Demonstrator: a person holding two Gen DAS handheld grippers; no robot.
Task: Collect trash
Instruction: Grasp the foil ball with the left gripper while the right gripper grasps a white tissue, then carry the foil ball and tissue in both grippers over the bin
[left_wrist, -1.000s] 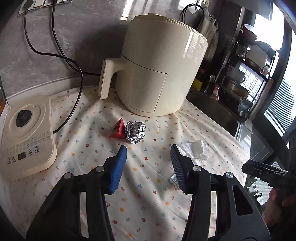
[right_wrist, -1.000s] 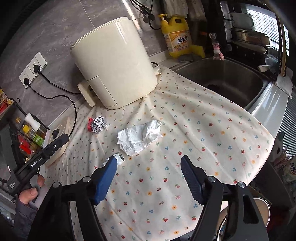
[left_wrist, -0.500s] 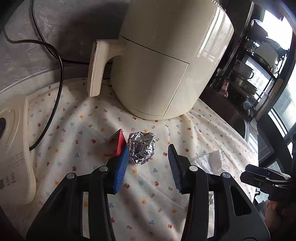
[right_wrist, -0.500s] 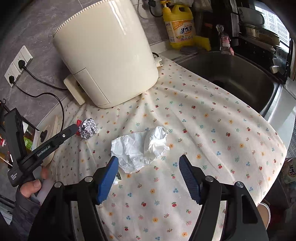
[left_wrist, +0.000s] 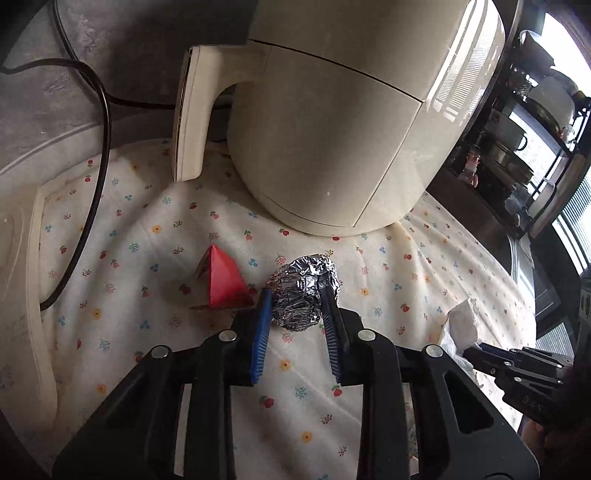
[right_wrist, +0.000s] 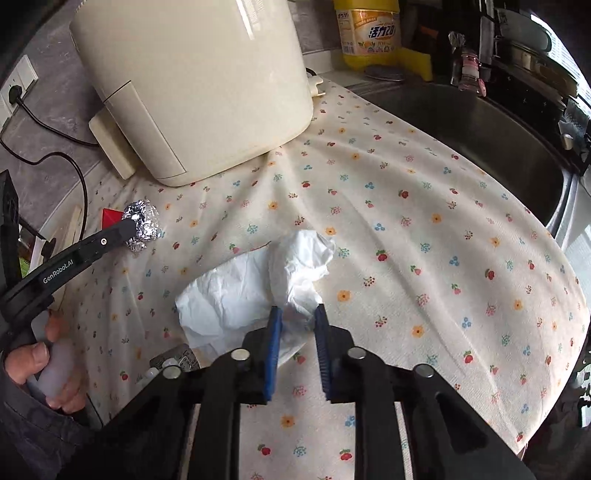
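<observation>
Nearest on the flowered cloth (right_wrist: 424, 221) over the bench, the right tongs (right_wrist: 297, 317) have just closed and pinch the near edge of the crumpled white tissue (right_wrist: 258, 284). Left of it, the left tongs (left_wrist: 297, 299) have just closed onto the foil ball (left_wrist: 304, 291), pads pressing both sides. Just left of the ball lies a red wrapper (left_wrist: 221, 280). Farther back stands the cream air fryer (left_wrist: 332, 129).
</observation>
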